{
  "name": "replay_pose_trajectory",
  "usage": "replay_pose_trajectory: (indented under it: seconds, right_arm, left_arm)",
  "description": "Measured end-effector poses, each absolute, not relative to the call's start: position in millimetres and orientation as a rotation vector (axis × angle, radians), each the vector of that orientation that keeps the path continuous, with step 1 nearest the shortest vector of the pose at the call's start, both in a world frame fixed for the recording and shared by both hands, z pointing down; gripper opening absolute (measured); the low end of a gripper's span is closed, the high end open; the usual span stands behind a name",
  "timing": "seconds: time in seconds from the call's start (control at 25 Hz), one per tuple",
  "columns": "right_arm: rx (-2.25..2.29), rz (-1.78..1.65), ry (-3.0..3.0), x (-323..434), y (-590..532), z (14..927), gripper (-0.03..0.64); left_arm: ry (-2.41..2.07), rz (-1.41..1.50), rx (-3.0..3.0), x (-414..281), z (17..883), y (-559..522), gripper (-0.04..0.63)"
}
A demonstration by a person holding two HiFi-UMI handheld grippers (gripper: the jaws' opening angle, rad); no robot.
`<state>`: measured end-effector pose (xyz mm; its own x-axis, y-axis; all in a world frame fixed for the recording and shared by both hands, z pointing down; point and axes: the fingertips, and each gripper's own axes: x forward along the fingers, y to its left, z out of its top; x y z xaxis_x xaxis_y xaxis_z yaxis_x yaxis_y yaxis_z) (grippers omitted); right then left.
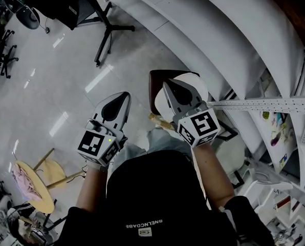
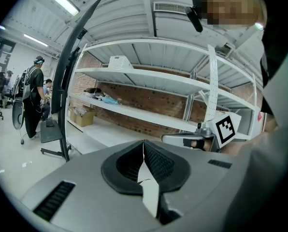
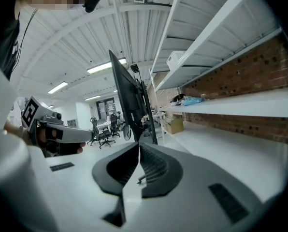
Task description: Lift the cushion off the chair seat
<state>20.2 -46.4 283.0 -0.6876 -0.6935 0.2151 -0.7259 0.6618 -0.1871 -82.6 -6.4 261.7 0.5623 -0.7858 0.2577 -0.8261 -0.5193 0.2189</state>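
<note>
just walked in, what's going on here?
A person holds a gripper in each hand. The left tongs and right tongs are both shut and empty, pointing ahead. In the head view the right pair overlaps a dark chair with a white cushion on its seat. The cushion is not yet gripped or lifted.

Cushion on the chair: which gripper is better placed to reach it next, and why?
Probably right: the right gripper overlaps the white cushion on the chair, while the left gripper hangs over floor beside it. Both jaws are shut.
</note>
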Motion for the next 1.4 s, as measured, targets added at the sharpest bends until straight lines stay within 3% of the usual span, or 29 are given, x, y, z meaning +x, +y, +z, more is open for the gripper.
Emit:
replay_pose_trajectory:
  seconds: [0.92, 1.4]
  right_arm:
    - [1.610, 0.655, -2.337, 202.2, -82.2, 401.5, 0.012]
    - [1.713, 0.868, -2.046, 259.7, -69.0, 517.2, 0.020]
  left_arm:
    - [-0.902, 0.363, 2.525, 31.1, 330.4, -75.9, 0.014]
    - [-0.724, 0.557, 2.496, 63.0, 403.7, -90.6, 0.015]
